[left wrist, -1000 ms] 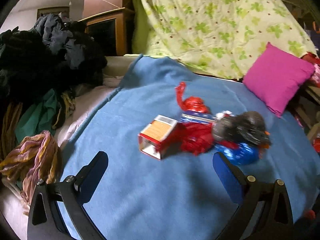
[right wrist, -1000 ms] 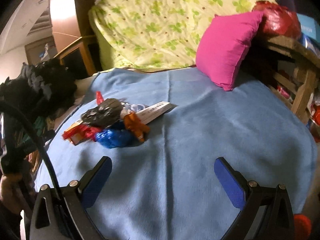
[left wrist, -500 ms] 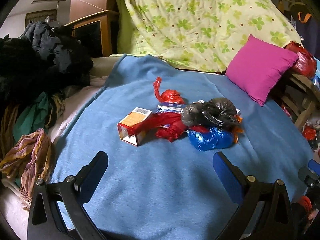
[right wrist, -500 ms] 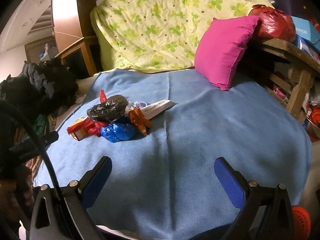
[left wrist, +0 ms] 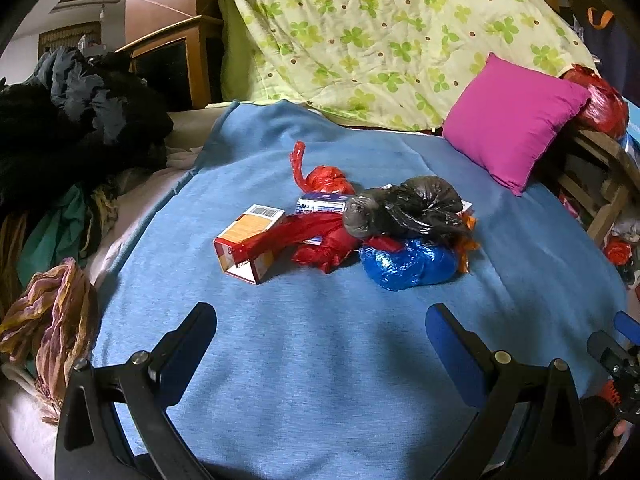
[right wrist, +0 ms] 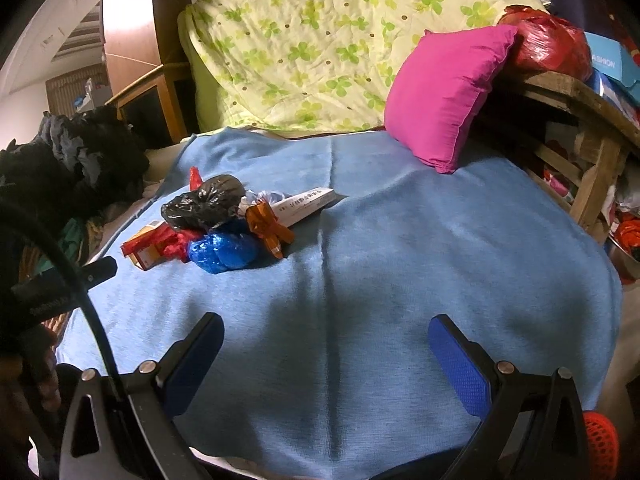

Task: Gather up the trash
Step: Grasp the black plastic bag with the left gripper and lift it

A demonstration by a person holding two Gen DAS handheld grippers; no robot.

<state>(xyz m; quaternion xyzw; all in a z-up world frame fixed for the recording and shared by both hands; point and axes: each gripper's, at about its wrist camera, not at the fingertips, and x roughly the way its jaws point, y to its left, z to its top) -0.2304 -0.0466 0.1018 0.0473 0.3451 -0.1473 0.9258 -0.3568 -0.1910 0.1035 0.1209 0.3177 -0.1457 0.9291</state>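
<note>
While both pairs of tongs hang over the near edge of the bed, the left tongs [left wrist: 320,336] and the right tongs [right wrist: 326,344] stand spread wide with nothing between their fingers, well apart from the trash. That trash sits heaped toward the left side of the blue blanket [right wrist: 420,248]: an orange carton [left wrist: 248,242], red plastic bags [left wrist: 320,244], a black bag [left wrist: 404,206] resting on a blue bag [left wrist: 408,262], an orange wrapper [right wrist: 268,228] and a long white box [right wrist: 306,204]. The pieces overlap, so pulling one would likely drag or scatter its neighbours, and the slick, crumpled film could slip from a shallow pinch. The soft blanket may bunch into the fingers on a low approach. No bin shows in either view; what lies under the black bag is hidden, and the printing on the boxes is too small to read.
</note>
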